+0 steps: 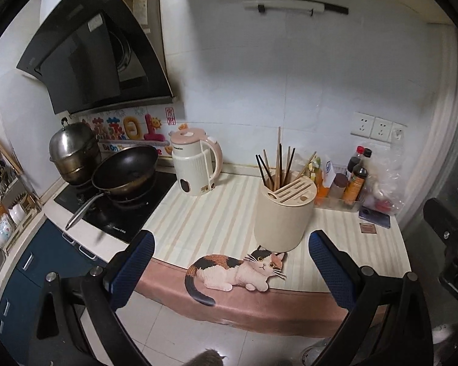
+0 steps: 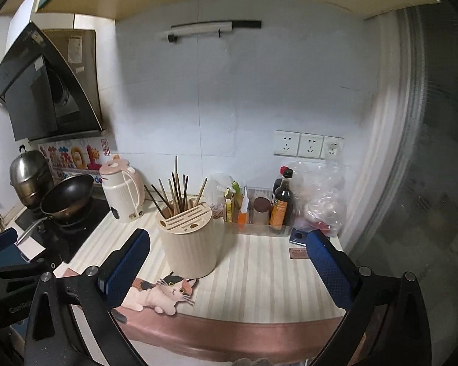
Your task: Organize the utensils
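Left wrist view: a black wok point(image 1: 125, 167) is seen at nine o'clock, a cream kettle point(image 1: 197, 161) beside it. At centre a cream utensil holder point(image 1: 282, 213) filled with chopsticks point(image 1: 278, 164) stands on the striped bench point(image 1: 198, 222). The left tongs point(image 1: 230, 262) are spread wide, empty. In the right wrist view the right tongs point(image 2: 229, 259) are likewise wide, nothing held.
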A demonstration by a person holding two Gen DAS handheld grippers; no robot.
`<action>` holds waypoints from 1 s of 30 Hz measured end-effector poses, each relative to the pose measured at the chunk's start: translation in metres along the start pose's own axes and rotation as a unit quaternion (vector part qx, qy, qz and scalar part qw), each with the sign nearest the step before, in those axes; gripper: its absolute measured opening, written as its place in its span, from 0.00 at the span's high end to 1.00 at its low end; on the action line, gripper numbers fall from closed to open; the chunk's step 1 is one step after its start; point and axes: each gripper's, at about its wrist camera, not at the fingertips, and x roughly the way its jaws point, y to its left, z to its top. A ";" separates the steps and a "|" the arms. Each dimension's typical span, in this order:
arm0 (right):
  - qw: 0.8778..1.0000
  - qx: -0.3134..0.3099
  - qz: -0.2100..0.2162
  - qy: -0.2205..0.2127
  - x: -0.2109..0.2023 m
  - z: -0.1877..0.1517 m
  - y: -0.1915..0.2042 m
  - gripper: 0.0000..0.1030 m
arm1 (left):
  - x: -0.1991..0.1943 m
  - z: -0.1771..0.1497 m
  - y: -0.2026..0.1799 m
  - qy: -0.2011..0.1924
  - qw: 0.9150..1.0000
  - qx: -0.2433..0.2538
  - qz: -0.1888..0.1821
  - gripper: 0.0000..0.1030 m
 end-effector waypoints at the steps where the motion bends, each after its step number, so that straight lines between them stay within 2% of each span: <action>1: 1.000 0.002 -0.001 -0.003 -0.009 -0.002 -0.001 0.00 | -0.006 -0.002 0.000 -0.004 1.000 0.001 0.001 0.00; 5: 1.000 0.006 -0.005 -0.010 -0.033 -0.008 -0.003 0.00 | -0.017 -0.006 -0.004 -0.007 1.000 0.001 -0.005 0.00; 11: 1.000 0.013 -0.004 -0.009 -0.041 -0.009 -0.012 0.00 | -0.024 -0.011 -0.010 -0.008 1.000 -0.003 -0.006 0.00; 30: 1.000 0.007 -0.001 0.018 -0.033 -0.018 -0.025 0.00 | -0.029 -0.021 -0.023 0.000 1.000 0.007 -0.016 0.00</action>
